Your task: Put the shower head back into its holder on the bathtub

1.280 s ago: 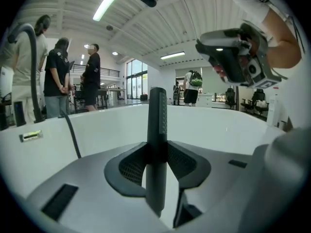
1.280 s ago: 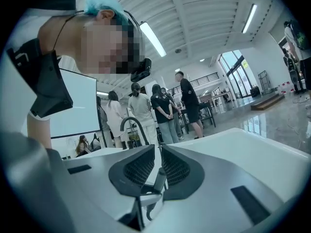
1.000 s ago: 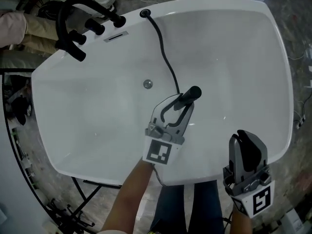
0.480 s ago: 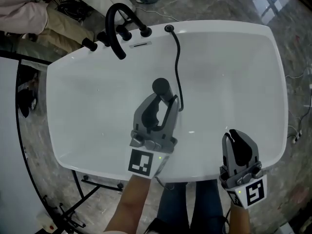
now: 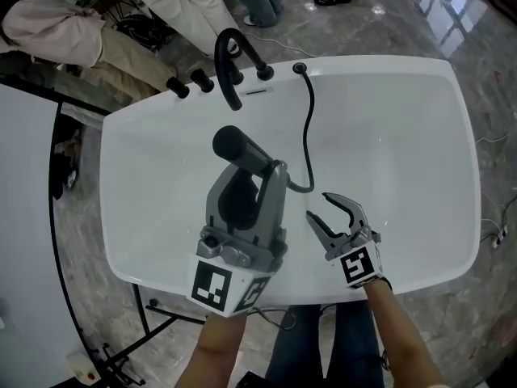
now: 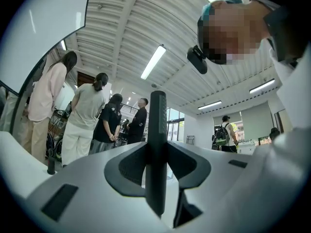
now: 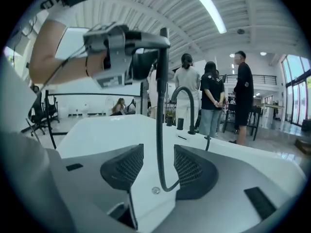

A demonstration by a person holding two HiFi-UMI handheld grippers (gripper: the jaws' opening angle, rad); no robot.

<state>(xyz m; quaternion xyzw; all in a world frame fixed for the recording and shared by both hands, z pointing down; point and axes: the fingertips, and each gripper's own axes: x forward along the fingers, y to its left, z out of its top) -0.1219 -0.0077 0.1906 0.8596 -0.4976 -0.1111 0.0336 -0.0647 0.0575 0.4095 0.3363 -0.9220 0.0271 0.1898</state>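
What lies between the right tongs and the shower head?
The black hose. In the right gripper view it hangs untouched between the jaws of the right tongs, which have just been opening; it runs up to the shower head.

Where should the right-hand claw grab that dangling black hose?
Probably the straight hanging stretch of the hose below the shower head, approached from the near side: the right gripper, its jaws just opening, straddles it there without touching. Lower down the hose bends sharply.
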